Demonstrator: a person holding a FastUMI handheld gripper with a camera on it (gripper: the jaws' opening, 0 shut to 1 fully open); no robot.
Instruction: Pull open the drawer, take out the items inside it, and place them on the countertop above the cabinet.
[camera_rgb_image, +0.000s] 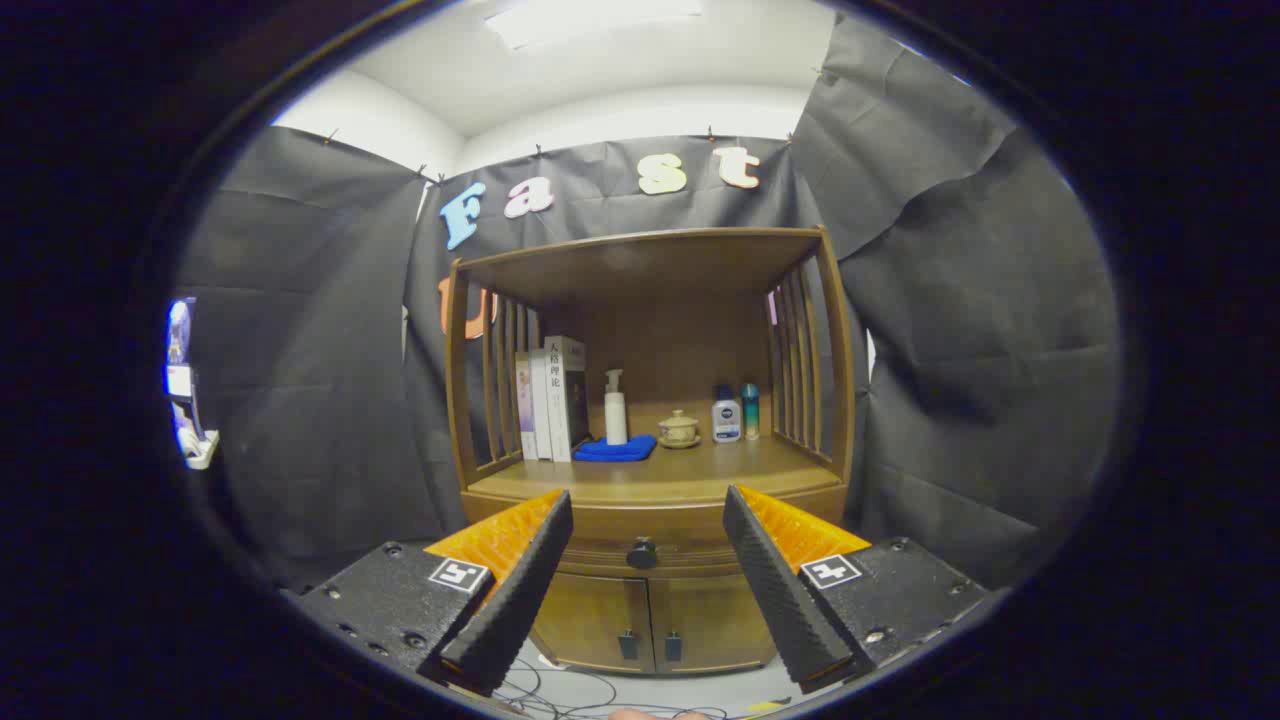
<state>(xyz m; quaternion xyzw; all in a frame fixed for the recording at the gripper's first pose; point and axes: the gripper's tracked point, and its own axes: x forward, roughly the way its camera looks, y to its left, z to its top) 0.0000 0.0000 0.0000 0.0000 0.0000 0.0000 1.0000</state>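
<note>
Facing a wooden cabinet (650, 470) head-on, the gripper (648, 520) hangs with its fingers spread wide, gripping nothing and touching nothing. The two fingers (520, 580) angle inward toward twelve o'clock, and the gap between them frames the drawer (650, 528), which sits shut just under the countertop (650, 478). The drawer's round dark knob (642, 552) lies between the fingertips and somewhat beyond them, apart from both. At six o'clock from the knob are two lower cabinet doors (645, 620), closed, each with a small dark pull near the middle seam.

On the countertop, inside the open shelf bay, things line the back: at ten o'clock from the knob stand upright books (550, 400); beside them lies a folded blue cloth (615, 449) with a white pump bottle (615, 408) standing at its rear edge; at twelve o'clock sits a small lidded cup on a saucer (679, 429); at one o'clock stand a short white bottle (726, 415) with a dark cap and a slim teal bottle (750, 411), just beside each other. The front strip of countertop is bare wood. Cables (560, 695) trail on the floor at the cabinet's foot. Black cloth walls the booth behind and to both sides.
</note>
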